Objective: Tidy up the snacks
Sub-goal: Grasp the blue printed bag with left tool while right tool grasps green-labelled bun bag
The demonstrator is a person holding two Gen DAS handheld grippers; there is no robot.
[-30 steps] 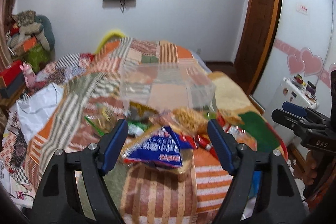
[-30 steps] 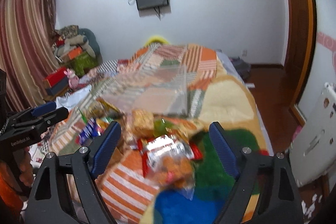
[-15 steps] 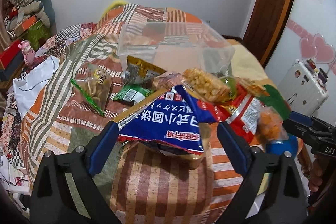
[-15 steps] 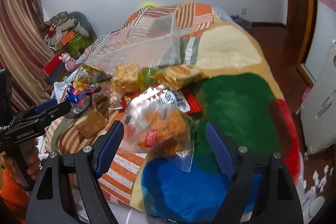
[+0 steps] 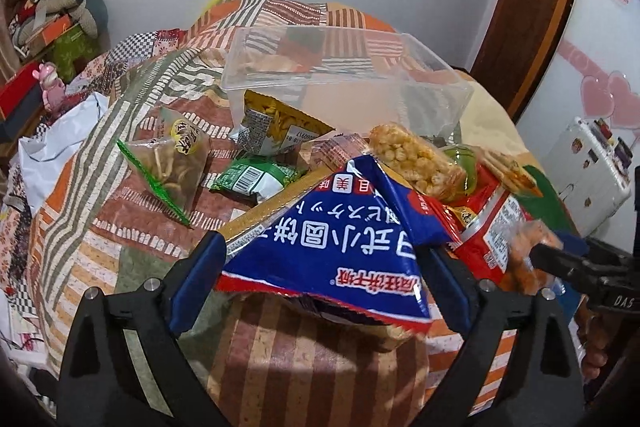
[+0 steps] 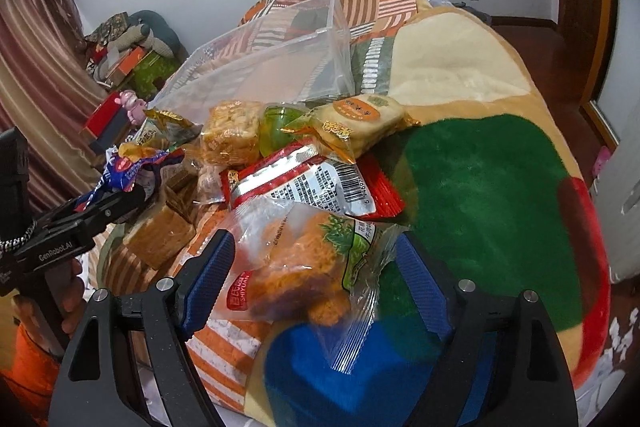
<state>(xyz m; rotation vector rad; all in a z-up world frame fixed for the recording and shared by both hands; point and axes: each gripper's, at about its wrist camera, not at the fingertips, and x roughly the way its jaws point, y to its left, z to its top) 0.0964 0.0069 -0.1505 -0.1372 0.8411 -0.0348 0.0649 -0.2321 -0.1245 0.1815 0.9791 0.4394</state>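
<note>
A pile of snack packs lies on the patchwork bed in front of a clear plastic bin (image 5: 348,83), which also shows in the right wrist view (image 6: 280,55). My left gripper (image 5: 320,283) is open, its jaws on either side of a blue packet with white characters (image 5: 340,247); touching or not, I cannot tell. My right gripper (image 6: 316,279) is open around a clear bag of orange fried snacks (image 6: 300,267). A red-and-white packet (image 6: 312,183), a puffed rice bar (image 5: 416,163) and a green packet (image 5: 256,177) lie in the pile.
A brown cake block (image 6: 160,239) sits under the blue packet. A green-edged bag of noodle sticks (image 5: 172,163) lies left of the pile. A white cabinet (image 5: 592,163) stands right of the bed, clutter and a red box (image 6: 104,119) to the left.
Both grippers moved forward and down onto the pile. The blue packet now sits between the left jaws and the orange snack bag between the right jaws.
</note>
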